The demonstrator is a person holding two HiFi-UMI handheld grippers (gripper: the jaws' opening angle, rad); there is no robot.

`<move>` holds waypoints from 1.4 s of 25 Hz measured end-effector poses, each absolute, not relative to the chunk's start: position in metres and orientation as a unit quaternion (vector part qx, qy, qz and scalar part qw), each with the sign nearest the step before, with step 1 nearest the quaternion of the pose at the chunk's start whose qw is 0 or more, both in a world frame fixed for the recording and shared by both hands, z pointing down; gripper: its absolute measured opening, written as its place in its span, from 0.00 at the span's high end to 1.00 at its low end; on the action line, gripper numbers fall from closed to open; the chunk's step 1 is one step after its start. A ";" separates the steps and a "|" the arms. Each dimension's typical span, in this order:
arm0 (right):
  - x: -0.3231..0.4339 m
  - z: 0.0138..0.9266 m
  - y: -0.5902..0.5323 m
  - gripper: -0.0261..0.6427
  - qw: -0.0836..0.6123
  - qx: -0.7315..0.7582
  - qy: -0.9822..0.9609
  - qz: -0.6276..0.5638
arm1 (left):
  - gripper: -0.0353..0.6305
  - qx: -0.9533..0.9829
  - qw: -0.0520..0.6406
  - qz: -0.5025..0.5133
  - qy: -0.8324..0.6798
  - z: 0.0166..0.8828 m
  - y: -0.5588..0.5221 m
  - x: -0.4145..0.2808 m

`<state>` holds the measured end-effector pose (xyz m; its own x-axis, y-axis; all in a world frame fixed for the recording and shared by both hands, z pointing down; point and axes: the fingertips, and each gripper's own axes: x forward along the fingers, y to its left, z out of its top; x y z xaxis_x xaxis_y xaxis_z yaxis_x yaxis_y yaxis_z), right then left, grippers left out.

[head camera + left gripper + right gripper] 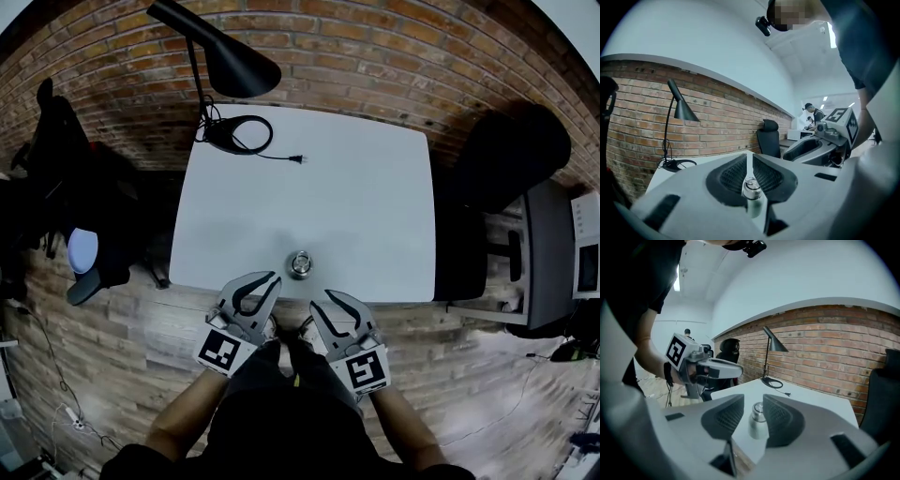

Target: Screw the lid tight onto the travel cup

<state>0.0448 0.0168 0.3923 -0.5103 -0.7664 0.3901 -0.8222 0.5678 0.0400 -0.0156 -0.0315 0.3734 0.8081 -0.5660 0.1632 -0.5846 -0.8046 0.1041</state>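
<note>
A small steel travel cup with its lid on top stands upright near the front edge of the white table. My left gripper hovers at that edge just left of the cup, jaws shut with nothing in them. In the left gripper view the cup shows beyond the closed tips. My right gripper sits slightly lower and right of the cup, jaws open a little. In the right gripper view the cup stands ahead of the parted jaws, untouched.
A black desk lamp with its round base and loose plug stands at the table's far left. A black office chair and a dark cabinet are to the right, and another dark chair to the left. A brick wall lies behind.
</note>
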 end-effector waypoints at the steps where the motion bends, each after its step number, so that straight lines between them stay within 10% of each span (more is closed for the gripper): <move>1: 0.045 0.400 0.013 0.76 0.187 0.455 -0.868 0.073 | 0.91 0.949 0.076 0.066 -0.299 0.378 -0.033 -0.013; 19: 0.037 0.509 -0.029 0.49 0.196 0.419 -0.881 0.098 | 0.63 0.960 0.066 0.073 -0.262 0.456 -0.045 0.025; 35: 0.024 0.543 -0.051 0.44 0.169 0.414 -0.891 0.076 | 0.59 0.956 0.032 0.076 -0.280 0.474 -0.052 0.043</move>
<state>0.0241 -0.0511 0.5432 -0.6003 -0.7124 0.3634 -0.7637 0.6455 0.0039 0.0432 -0.0523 0.4739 0.8316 -0.5309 0.1633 -0.5406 -0.8410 0.0192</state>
